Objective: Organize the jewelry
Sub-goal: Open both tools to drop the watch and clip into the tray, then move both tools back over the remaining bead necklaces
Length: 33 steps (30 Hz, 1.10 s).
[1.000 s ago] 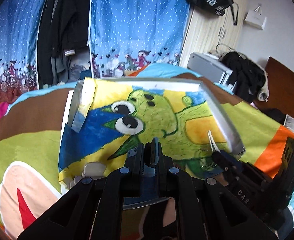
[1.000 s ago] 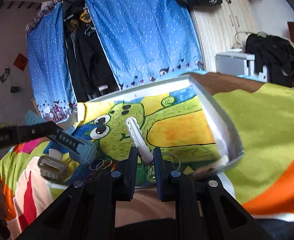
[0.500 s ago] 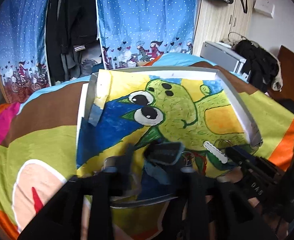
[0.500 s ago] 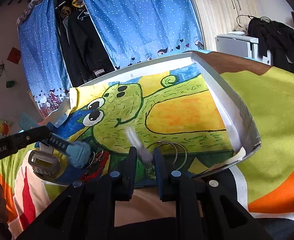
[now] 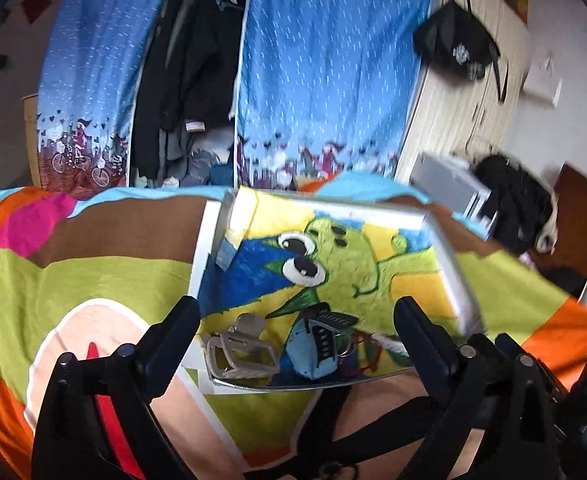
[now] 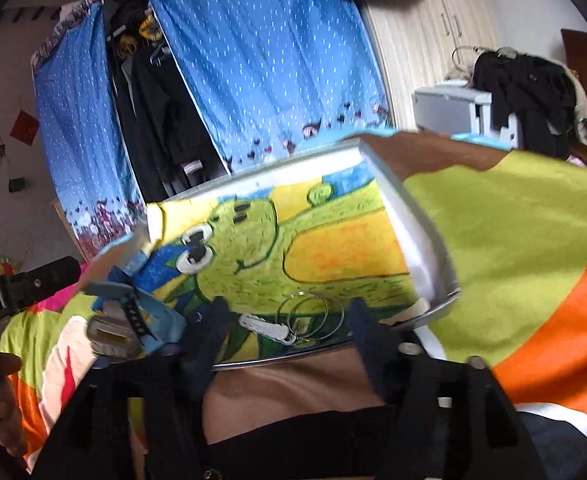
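Note:
A shallow white tray [image 5: 449, 256] lined with a green cartoon drawing lies on the bed. At its near end lie a silver watch [image 5: 241, 354], a light-blue watch with a black strap [image 5: 319, 344] and red rings [image 5: 363, 354]. In the right wrist view a white hair clip [image 6: 267, 327] and thin silver hoops [image 6: 307, 316] lie on the drawing near the tray's [image 6: 413, 236] front edge. My left gripper [image 5: 297, 336] is open and empty over the watches. My right gripper [image 6: 285, 332] is open and empty, jaws either side of the clip and hoops.
The tray rests on a bedspread [image 5: 93, 264] of green, orange, brown and pink patches. Blue curtains [image 5: 325, 64] and dark hanging clothes [image 5: 189, 72] stand behind. A wooden wardrobe [image 6: 425, 40] and a grey box [image 6: 449, 112] with black clothes are at the right.
Both grippers opened. The left one let go of the blue watch, the right one let go of the white clip; both pieces now lie in the tray. Both cameras pulled back.

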Motion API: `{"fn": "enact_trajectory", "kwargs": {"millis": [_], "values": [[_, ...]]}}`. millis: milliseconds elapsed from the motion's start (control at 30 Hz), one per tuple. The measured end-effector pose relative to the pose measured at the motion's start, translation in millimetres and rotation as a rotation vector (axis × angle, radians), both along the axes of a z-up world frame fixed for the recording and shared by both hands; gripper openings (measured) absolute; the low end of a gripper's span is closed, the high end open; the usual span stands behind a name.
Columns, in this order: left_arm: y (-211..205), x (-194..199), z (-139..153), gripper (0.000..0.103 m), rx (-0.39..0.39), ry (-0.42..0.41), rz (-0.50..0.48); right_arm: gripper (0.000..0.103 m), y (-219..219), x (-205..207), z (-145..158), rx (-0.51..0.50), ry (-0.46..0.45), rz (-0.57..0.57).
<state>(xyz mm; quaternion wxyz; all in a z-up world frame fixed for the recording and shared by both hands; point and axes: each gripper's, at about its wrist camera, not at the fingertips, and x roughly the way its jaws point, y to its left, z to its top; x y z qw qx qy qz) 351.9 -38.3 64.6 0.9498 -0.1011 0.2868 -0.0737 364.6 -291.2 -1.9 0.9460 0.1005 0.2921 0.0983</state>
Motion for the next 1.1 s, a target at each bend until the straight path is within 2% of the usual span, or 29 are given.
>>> {"fn": "enact_trajectory", "kwargs": {"millis": [133, 233, 433, 800, 1100], "values": [[6.6, -26.4, 16.5, 0.099, -0.007, -0.033, 0.011, 0.085, -2.7, -24.8, 24.1, 0.004, -0.069, -0.004], [8.8, -52.3, 25.3, 0.099, 0.026, -0.078, 0.020, 0.094, -2.7, -48.7, 42.6, -0.010, -0.130, -0.003], [12.0, -104.5, 29.3, 0.099, 0.074, -0.146, 0.024, 0.101, 0.3, -106.3, 69.8, -0.032, -0.245, 0.004], [13.2, -202.6, 11.0, 0.099, 0.106, -0.213, -0.063, 0.103, 10.4, -208.1, 71.7, -0.060, -0.321, 0.015], [18.9, -259.9, -13.5, 0.099, 0.115, -0.192, -0.124, 0.103, 26.4, -264.3, 53.0, -0.088, -0.264, 0.019]]}}
